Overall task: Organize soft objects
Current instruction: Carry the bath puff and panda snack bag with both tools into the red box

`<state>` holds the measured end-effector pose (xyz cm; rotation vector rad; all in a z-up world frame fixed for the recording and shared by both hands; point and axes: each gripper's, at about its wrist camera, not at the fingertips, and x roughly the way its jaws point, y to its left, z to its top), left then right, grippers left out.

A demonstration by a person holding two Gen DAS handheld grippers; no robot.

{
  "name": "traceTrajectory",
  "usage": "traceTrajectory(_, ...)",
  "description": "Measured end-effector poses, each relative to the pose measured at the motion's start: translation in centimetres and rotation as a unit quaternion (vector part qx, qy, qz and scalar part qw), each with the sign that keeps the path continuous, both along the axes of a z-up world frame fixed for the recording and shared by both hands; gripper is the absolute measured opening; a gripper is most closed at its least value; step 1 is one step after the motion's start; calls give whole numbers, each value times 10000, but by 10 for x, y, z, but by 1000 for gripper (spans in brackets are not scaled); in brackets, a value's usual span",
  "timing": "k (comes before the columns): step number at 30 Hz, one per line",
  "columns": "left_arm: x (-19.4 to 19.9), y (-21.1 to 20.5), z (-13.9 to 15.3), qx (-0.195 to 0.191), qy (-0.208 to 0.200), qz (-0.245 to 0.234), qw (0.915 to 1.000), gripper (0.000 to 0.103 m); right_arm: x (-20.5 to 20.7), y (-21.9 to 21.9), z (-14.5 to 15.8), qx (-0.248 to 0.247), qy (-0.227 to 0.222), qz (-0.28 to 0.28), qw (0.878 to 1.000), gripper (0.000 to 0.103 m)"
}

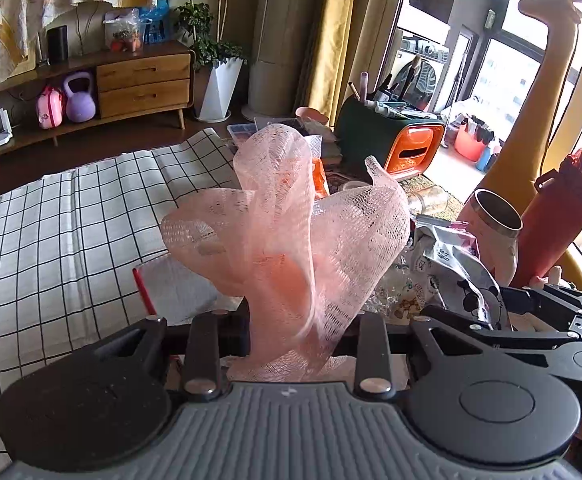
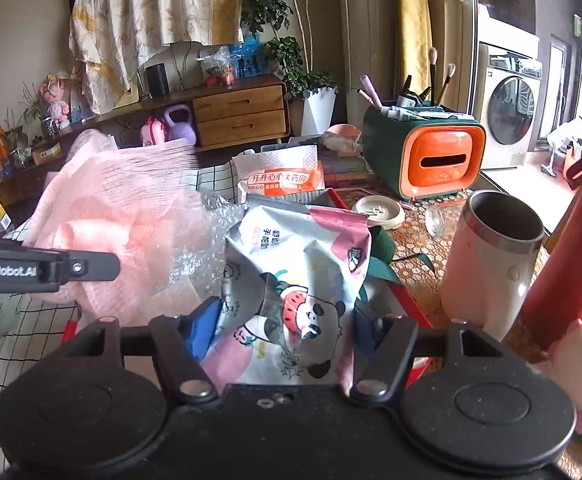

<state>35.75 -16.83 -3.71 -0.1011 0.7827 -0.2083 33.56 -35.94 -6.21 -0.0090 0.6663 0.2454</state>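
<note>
A crumpled pink mesh net [image 1: 283,232] rises in front of the left wrist camera. My left gripper [image 1: 295,314] is shut on its lower end, and the net hides the fingertips. In the right wrist view the same net [image 2: 111,208] billows at the left. My right gripper [image 2: 283,320] is shut on a crinkled foil bag printed with pandas [image 2: 291,260], which is squeezed between the blue pads [image 2: 201,328]. From the left wrist camera that bag [image 1: 451,264] and the right gripper's black body [image 1: 551,316] sit at the right.
A black-and-white checked cloth [image 1: 51,232] covers the surface to the left. A steel-rimmed pink cup [image 2: 495,256] and a red bottle [image 2: 563,260] stand to the right. Bubble wrap [image 2: 211,248], an orange pharmacy bag [image 2: 279,176] and a green-and-orange organizer box [image 2: 431,152] lie beyond.
</note>
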Motion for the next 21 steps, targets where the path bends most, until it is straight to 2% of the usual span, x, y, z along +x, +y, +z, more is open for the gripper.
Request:
traceTrajectory(6,18,-3,-20,-66,177,-70,9998,31,12,10,-12,-483,-95,187,9986,66)
traceTrajectory(15,26,-5,-44,-10,451,-220,9987,31,23,12,-21,-463,-68,333,9983,67)
traceTrajectory(21,34,-11,-58,246,725,-363,9964,31,25,14,-26,-439,-29,330,9985,72)
